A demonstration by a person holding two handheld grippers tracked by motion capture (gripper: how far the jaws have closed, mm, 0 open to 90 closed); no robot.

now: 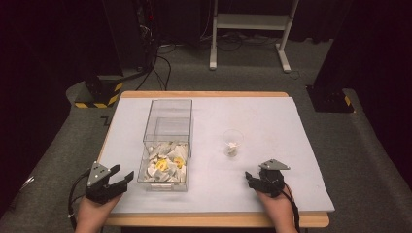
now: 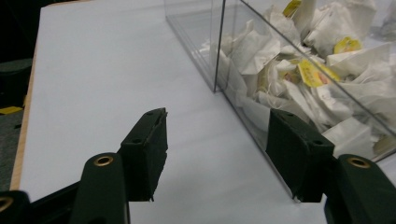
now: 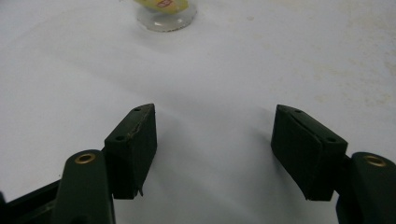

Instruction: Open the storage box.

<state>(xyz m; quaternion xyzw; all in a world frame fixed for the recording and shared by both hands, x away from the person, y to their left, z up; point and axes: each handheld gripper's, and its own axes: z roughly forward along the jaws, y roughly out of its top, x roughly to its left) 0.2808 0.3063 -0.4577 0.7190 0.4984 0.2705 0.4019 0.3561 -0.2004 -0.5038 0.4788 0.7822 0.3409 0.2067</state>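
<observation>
Grippers both open, jaws empty: left gripper near-left of clear rectangular plastic box of white paper tea-bag sachets; right gripper low over white table sheet, small clear plastic cup ahead, apart.

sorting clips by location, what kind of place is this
Probably a lab or recording studio: a paper-covered table on grey carpet, hazard-striped stand bases, cables trailing to dark equipment, and a white frame behind.
</observation>
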